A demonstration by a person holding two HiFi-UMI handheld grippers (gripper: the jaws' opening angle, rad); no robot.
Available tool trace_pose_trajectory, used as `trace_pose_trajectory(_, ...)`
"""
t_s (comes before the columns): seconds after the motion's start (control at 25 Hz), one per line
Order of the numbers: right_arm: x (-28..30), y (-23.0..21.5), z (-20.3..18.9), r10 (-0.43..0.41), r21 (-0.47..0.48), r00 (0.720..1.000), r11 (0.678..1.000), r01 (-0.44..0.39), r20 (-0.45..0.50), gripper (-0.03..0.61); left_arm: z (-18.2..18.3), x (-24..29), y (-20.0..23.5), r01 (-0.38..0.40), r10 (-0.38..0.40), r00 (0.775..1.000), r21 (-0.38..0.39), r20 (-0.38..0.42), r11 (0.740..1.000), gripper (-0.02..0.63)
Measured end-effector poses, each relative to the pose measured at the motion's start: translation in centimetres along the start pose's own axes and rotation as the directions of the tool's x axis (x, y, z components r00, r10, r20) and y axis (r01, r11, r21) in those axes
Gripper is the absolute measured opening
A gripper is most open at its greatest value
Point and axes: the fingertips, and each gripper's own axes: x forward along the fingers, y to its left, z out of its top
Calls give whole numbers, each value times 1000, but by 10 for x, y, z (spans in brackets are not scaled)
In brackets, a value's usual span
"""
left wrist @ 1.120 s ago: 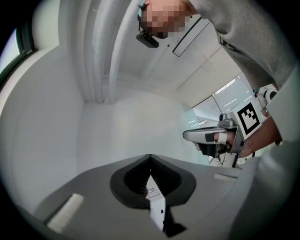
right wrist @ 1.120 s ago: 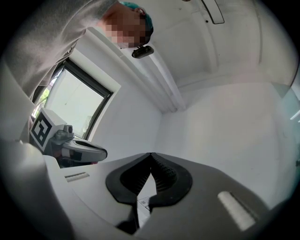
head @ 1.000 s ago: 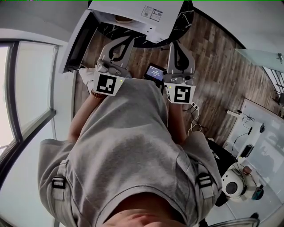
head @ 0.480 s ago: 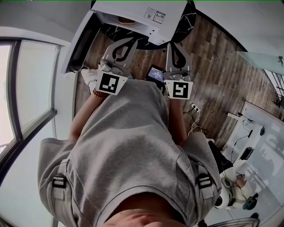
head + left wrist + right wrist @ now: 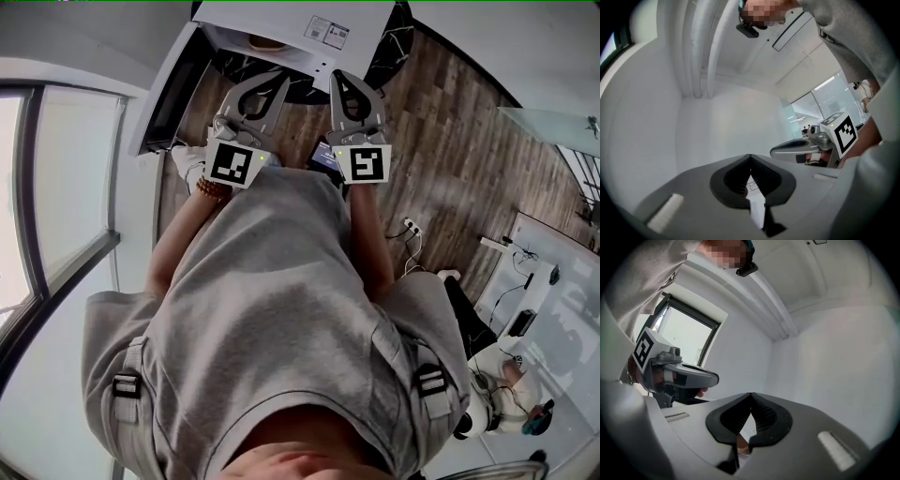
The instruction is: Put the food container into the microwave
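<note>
You hold both grippers out past your grey shirt (image 5: 253, 309), pointed toward 12 o'clock at the white microwave (image 5: 277, 19). Your left gripper (image 5: 278, 86) has its jaws closed tip to tip with nothing between them. Your right gripper (image 5: 339, 79), just beside it at its 3 o'clock, is pinched together the same way and is also empty. The food container (image 5: 265, 42) shows as a tan rounded shape in the microwave's mouth, at 12 o'clock from the left gripper's tips and touching neither gripper. The microwave's dark door (image 5: 169, 89) stands open at 10 o'clock
</note>
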Motion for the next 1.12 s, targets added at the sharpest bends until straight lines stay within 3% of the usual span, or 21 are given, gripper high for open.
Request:
trace_pose_trajectory(0.16,11,17,-7,123,81,992,989,-123,14,15,-3,1,8,-18,18,1000,0,-2,1000,-3)
trace_pose_trajectory(0.44,18,31,-18,200,79,980,977,-199,-2,15,-11,-2,20,-35,35,999,2,-12,999,-3)
trace_pose_trajectory(1.12,38,40,-35,206,77,977,976,-202,-48,14,-27,-19,30,-52,51,997,-15,-54,999,-3)
